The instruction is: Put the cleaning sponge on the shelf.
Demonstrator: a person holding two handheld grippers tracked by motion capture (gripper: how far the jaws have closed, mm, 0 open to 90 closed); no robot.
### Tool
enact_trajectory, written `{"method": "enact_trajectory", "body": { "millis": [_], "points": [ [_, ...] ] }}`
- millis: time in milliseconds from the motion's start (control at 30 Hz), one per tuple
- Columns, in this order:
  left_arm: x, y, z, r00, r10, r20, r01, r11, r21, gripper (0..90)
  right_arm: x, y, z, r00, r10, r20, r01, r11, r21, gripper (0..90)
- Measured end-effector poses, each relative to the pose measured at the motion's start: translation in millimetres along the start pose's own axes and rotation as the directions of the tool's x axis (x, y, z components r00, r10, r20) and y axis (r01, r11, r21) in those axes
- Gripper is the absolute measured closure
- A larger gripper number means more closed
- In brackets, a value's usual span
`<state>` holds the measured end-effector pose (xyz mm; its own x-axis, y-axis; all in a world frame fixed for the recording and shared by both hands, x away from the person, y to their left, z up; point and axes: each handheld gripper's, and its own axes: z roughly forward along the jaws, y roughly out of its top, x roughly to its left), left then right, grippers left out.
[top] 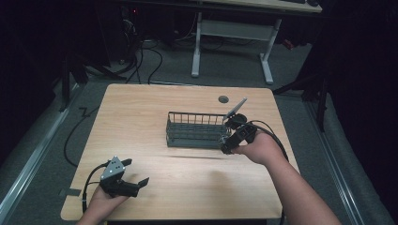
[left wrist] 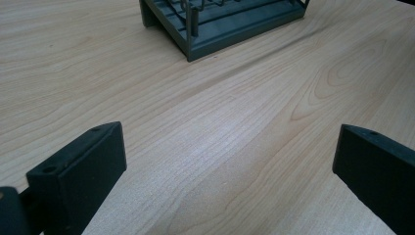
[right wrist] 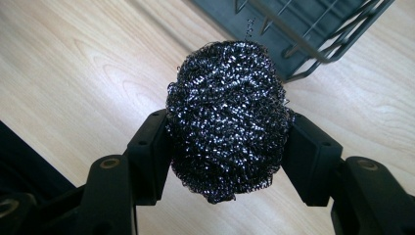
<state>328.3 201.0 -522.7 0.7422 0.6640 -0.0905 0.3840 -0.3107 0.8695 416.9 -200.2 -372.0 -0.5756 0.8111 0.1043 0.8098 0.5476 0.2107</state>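
The right tool [right wrist: 227,147] squeezes a steel scourer [right wrist: 227,132] near the frame's upper-right wire basket [right wrist: 313,29]; springy wool may snag the rim. The left tool [left wrist: 230,166] gapes wide.

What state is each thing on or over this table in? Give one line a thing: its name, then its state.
steel wool scourer: squeezed between the jaws, held off the table.
right gripper: shut on the scourer, beside the rack's corner.
wire rack: upright on the table, nothing visible inside.
left gripper: open, nothing between its jaws, low over the table.
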Motion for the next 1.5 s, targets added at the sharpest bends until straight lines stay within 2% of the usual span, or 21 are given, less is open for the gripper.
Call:
{"method": "enact_trajectory", "body": {
  "millis": [33,100,167,433,533,567,633,833,900,1000,1133,1300,1400,1500],
  "points": [
    [-0.1,-0.1,0.2,1.0000,0.001,0.000,-0.001,1.0000,0.002,0.0,-1.0,1.9,-0.9,1.0000,-0.005,0.006,0.005,1.000,-0.002,40.9],
    [-0.2,0.0,0.4,1.0000,0.003,0.001,-0.003,1.0000,0.004,0.0,-1.0,6.1,-3.3,0.9999,0.014,0.010,-0.014,1.000,-0.002,40.9],
    [-0.3,-0.1,0.6,1.0000,0.003,0.002,-0.003,1.0000,0.005,0.0,-3.3,10.3,-4.5,0.9999,-0.006,0.014,0.006,1.000,-0.014,40.9],
    [0.2,-0.1,0.5,1.0000,0.003,0.001,-0.003,1.0000,0.003,0.0,-5.4,27.2,-4.7,0.9998,0.007,0.019,-0.007,1.000,-0.030,40.9],
    [0.2,-0.1,0.2,1.0000,0.002,0.001,-0.002,1.0000,0.000,0.1,-5.4,33.7,-2.6,0.9998,0.008,0.019,-0.008,1.000,-0.027,40.9],
    [0.3,-0.1,-0.1,1.0000,0.001,0.002,-0.001,1.0000,-0.001,0.0,-3.8,35.9,-2.2,0.9995,0.024,0.019,-0.023,1.000,-0.020,40.8],
    [0.5,0.0,-0.4,1.0000,0.001,0.004,-0.001,1.0000,0.001,0.0,-4.7,39.1,-1.5,0.9998,0.001,0.022,0.000,1.000,-0.024,40.8],
    [0.6,0.3,0.0,1.0000,0.004,0.005,-0.004,1.0000,0.001,0.1,-5.8,48.1,0.0,0.9995,0.014,0.029,-0.014,1.000,-0.017,40.7],
    [0.5,0.3,-0.1,1.0000,0.004,0.006,-0.004,1.0000,0.001,0.1,-10.2,54.7,4.1,0.9995,0.010,0.031,-0.009,1.000,-0.020,40.7],
    [0.7,0.3,-0.2,1.0000,0.003,0.006,-0.003,1.0000,-0.001,0.1,-11.3,58.8,7.6,0.9989,0.030,0.036,-0.030,1.000,-0.008,40.7],
    [1.0,0.2,-0.3,1.0000,0.002,0.007,-0.002,1.0000,0.003,0.1,-14.8,67.9,14.9,0.9989,0.020,0.042,-0.020,1.000,-0.008,40.7],
    [1.0,-0.2,-0.3,1.0000,0.006,0.005,-0.006,1.0000,0.004,0.1,-15.4,79.2,21.2,0.9981,0.038,0.048,-0.038,0.999,-0.002,40.7],
    [1.3,-0.1,-0.5,1.0000,0.007,0.007,-0.007,1.0000,0.003,0.1,-16.9,84.9,25.4,0.9983,0.020,0.054,-0.020,1.000,-0.001,40.7],
    [1.2,-0.1,-0.6,1.0000,0.007,0.007,-0.007,1.0000,0.002,0.1,-16.5,88.7,29.2,0.9977,0.039,0.056,-0.039,0.999,0.007,40.7]
  ]
}}
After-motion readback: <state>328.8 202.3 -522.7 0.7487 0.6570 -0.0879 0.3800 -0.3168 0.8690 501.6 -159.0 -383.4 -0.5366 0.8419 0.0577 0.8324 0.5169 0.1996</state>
